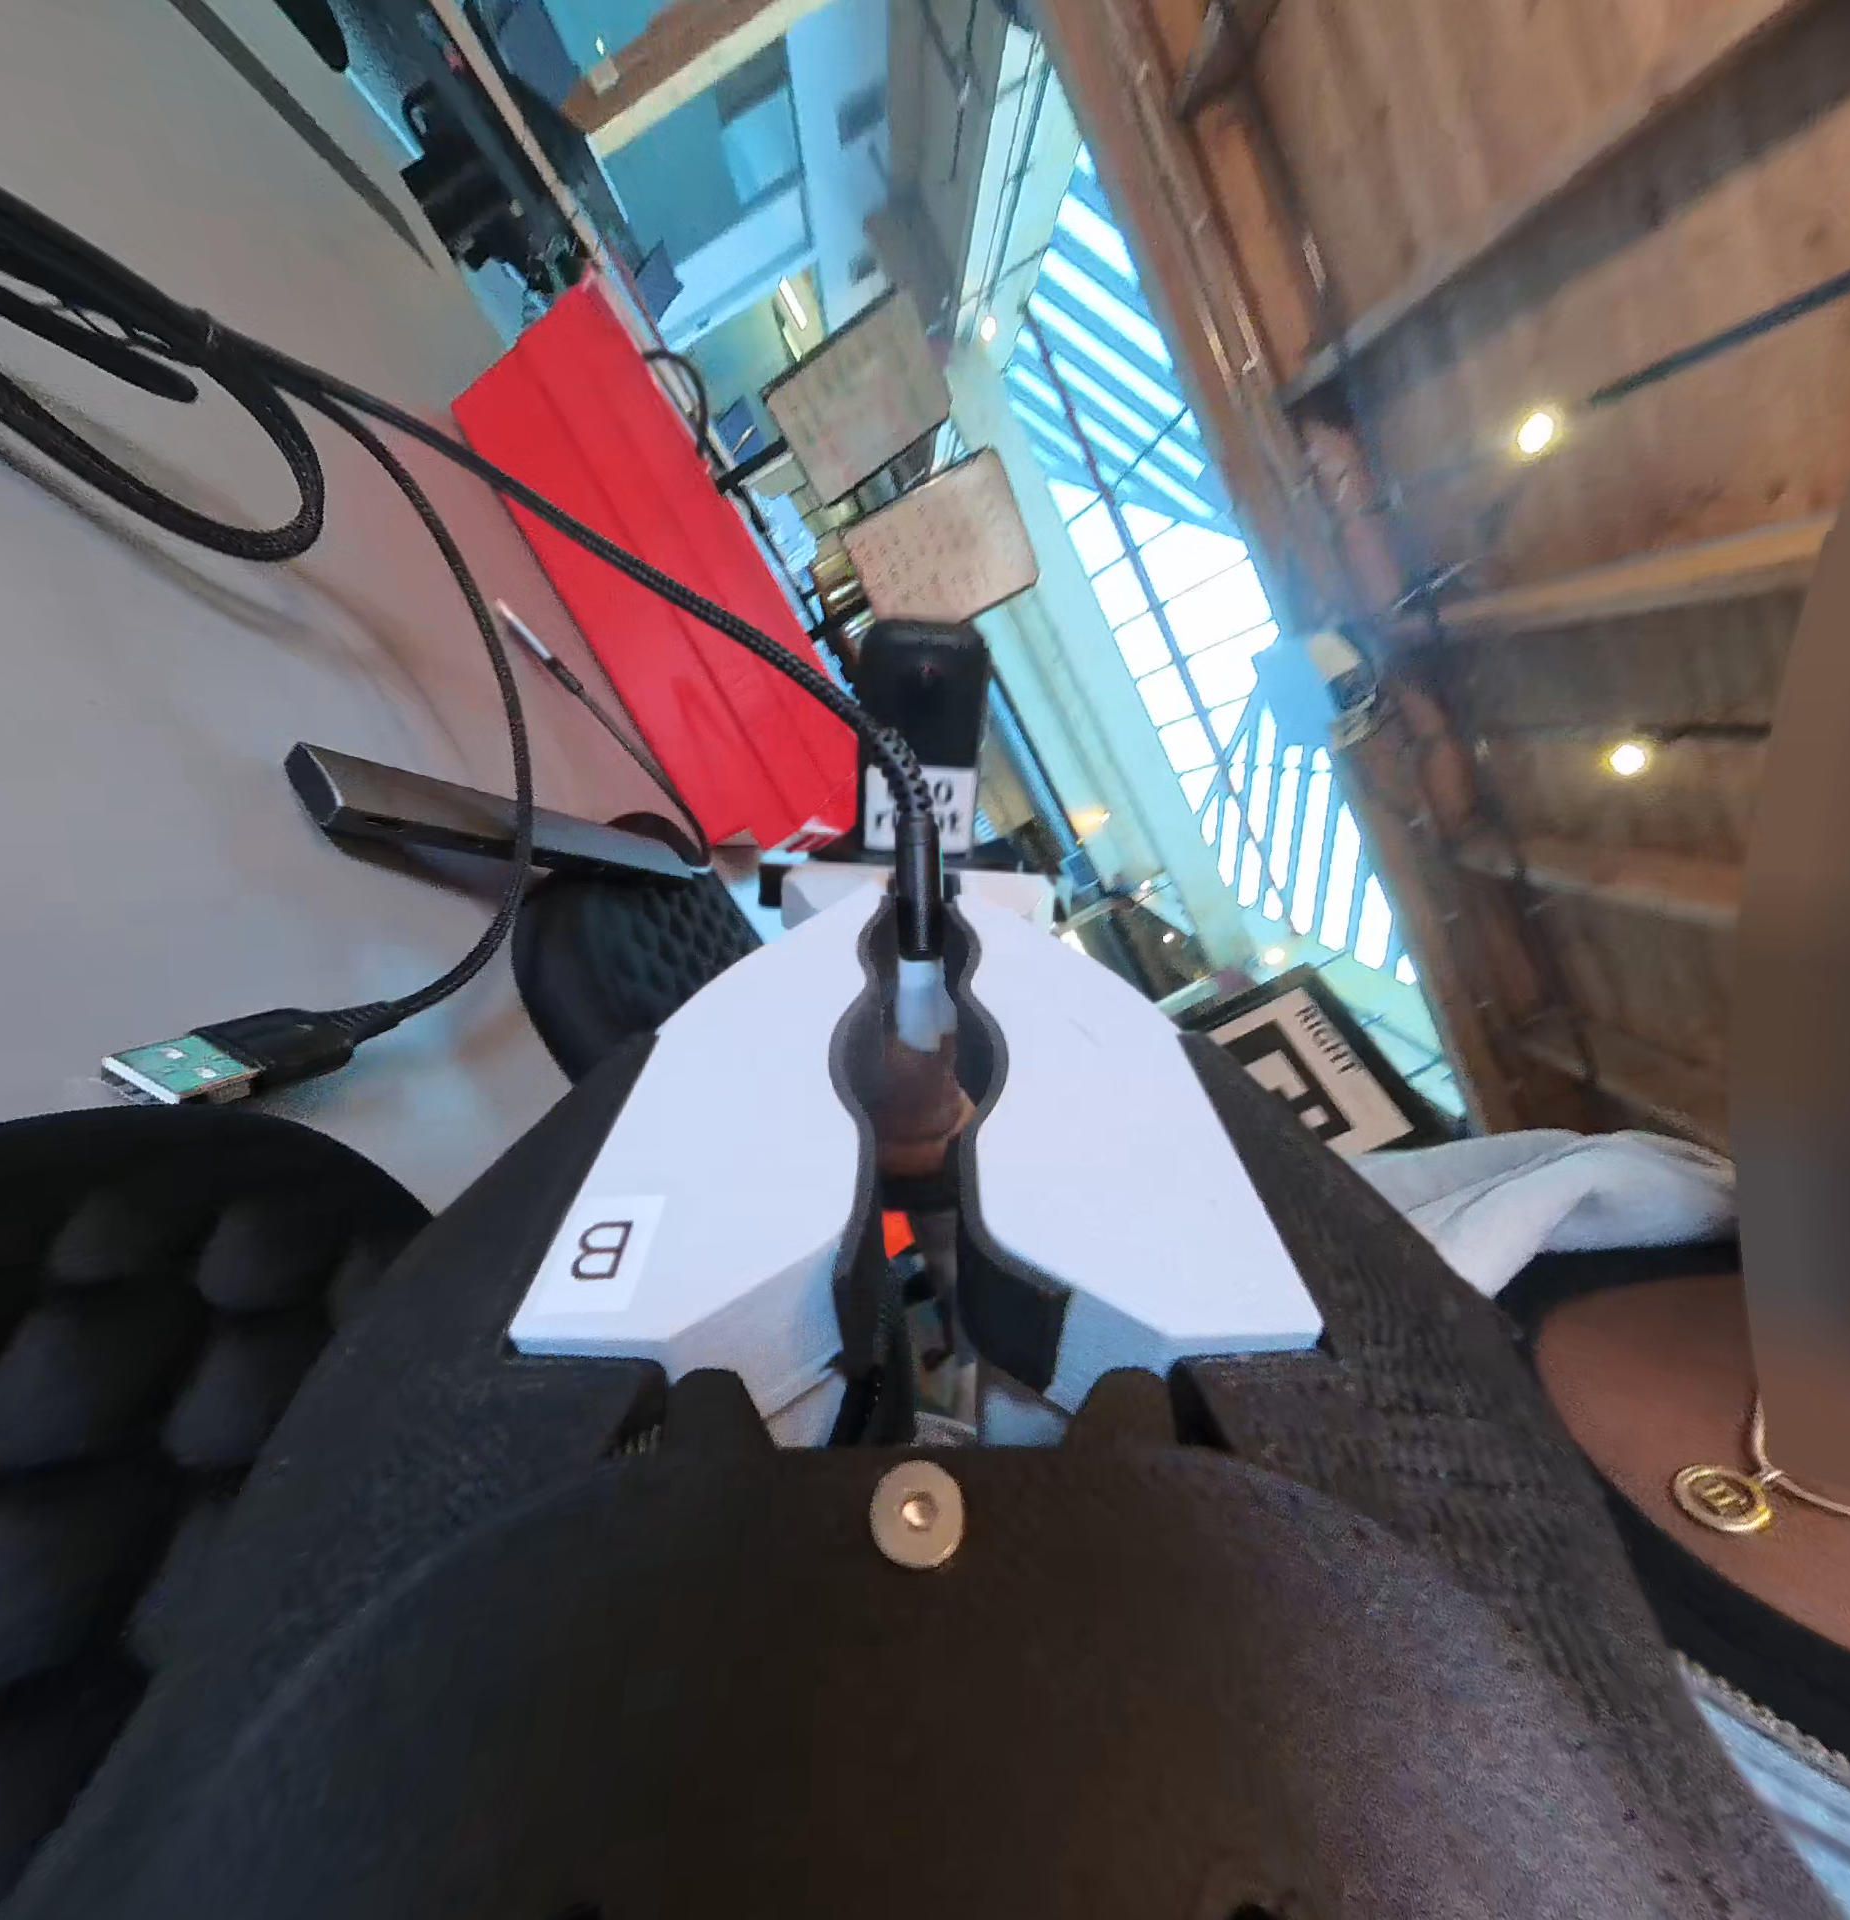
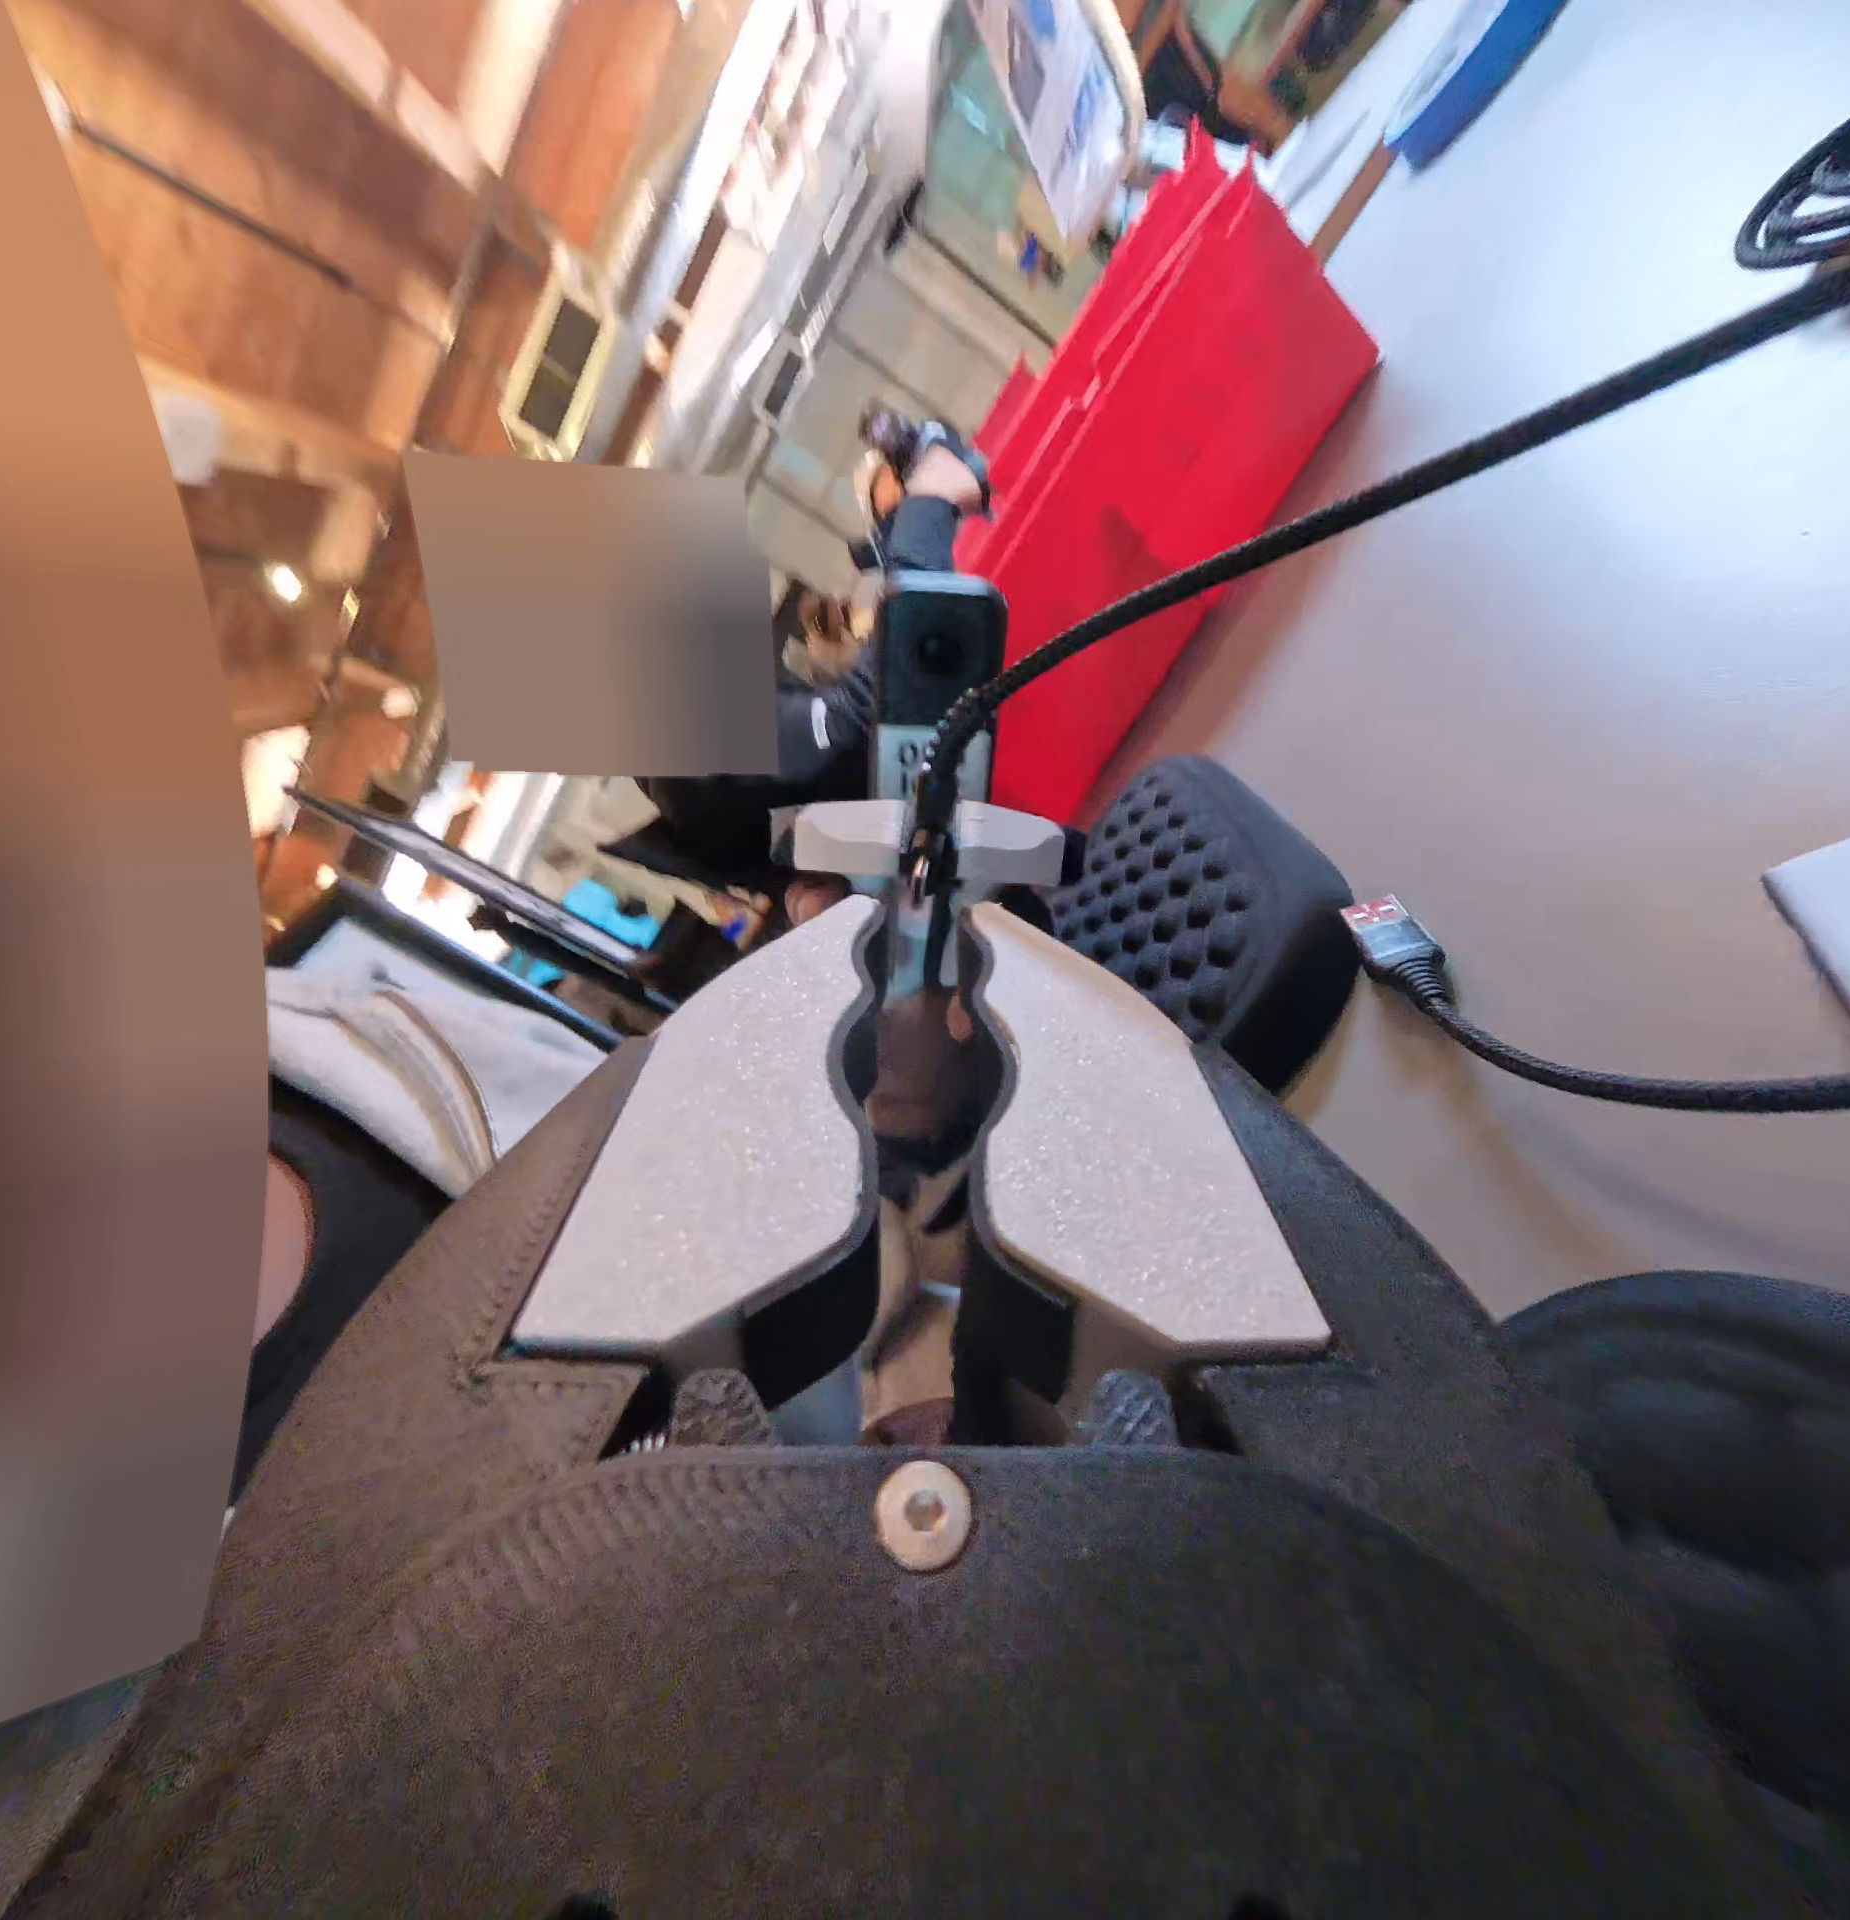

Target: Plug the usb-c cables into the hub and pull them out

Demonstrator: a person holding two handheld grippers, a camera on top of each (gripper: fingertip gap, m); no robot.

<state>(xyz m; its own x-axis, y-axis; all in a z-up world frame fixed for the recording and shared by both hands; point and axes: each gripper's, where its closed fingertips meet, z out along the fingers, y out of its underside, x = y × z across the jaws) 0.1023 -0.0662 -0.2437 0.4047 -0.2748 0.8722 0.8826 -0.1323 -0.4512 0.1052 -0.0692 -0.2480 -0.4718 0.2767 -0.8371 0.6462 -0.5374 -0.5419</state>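
My left gripper (image 1: 916, 920) is shut on the black plug (image 1: 916, 894) of a braided usb-c cable (image 1: 609, 561); the plug's silver tip (image 1: 921, 1013) sits between the white fingers. The grey hub (image 1: 464, 816) lies on the table to the left, apart from the plug. My right gripper (image 2: 923, 925) faces the left one tip to tip, and its jaws are almost closed. The same cable (image 2: 1264, 551) runs down into their narrow gap. The right gripper (image 1: 916, 717) shows just beyond the plug in the left wrist view.
A red box (image 1: 640, 561) stands behind the hub and also shows in the right wrist view (image 2: 1160, 468). Loose USB-A plugs (image 1: 183, 1070) (image 2: 1388, 930), coiled black cable (image 1: 225, 468) and a black honeycomb pad (image 2: 1191, 904) lie on the white table (image 1: 173, 675). A person sits close by. Left and right tips are no more than a few centimetres apart.
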